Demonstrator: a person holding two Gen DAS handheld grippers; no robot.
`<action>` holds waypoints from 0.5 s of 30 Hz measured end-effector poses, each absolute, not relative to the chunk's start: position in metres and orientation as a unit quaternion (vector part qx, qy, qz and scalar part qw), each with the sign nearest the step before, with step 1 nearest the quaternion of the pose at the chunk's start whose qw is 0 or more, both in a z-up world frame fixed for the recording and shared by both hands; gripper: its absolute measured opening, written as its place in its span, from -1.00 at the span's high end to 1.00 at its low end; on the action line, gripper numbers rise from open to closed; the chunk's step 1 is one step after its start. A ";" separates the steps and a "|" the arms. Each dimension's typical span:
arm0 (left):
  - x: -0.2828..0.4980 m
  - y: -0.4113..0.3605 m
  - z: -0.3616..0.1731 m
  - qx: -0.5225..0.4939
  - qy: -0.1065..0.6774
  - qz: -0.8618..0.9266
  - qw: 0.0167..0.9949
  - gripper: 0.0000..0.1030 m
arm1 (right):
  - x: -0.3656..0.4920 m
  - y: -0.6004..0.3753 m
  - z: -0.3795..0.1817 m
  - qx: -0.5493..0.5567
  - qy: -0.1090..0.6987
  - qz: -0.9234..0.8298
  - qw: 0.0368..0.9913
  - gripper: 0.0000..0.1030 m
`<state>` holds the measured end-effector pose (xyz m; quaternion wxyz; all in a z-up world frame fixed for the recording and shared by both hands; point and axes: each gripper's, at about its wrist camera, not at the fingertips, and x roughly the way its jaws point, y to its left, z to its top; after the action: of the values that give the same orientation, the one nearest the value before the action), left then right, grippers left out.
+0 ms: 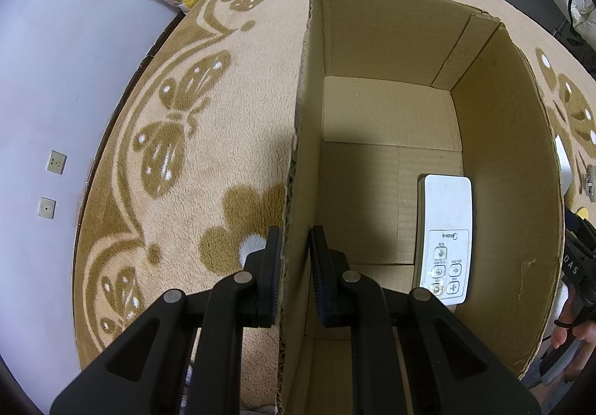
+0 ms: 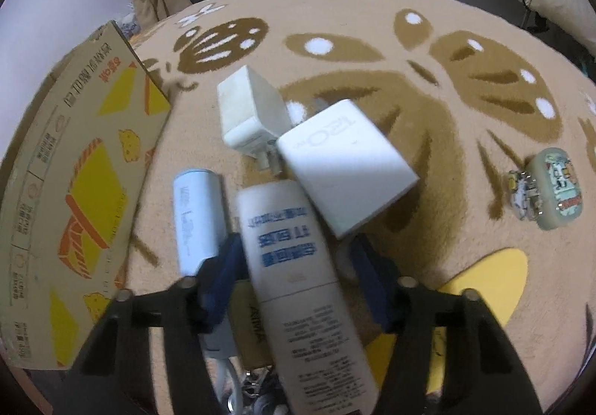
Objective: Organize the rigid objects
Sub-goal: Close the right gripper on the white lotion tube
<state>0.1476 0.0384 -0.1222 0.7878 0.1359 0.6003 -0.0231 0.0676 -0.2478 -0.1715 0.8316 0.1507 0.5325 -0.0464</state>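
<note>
An open cardboard box stands on a beige rug, with a white remote control lying flat on its floor by the right wall. My left gripper straddles the box's left wall, one finger outside and one inside, shut on it. In the right wrist view my right gripper is shut on a white tube with blue print, held above the rug. Beyond it lie two white charger blocks and a pale blue cylinder. The box's printed outer wall rises at the left.
A small cartoon-printed plug lies on the rug at the right and a yellow flat piece near the gripper. The beige rug has brown butterfly patterns. A white wall borders it on the left; shelves and clutter stand at the back.
</note>
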 end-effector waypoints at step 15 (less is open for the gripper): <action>0.147 0.040 -0.123 0.136 0.600 -0.023 0.788 0.71 | 0.061 -0.263 -0.167 0.227 0.516 -0.036 0.826 0.08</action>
<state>0.1475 0.0399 -0.1230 0.7877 0.1360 0.6004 -0.0232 0.0606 -0.2630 -0.1674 0.8255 0.2265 0.5157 -0.0358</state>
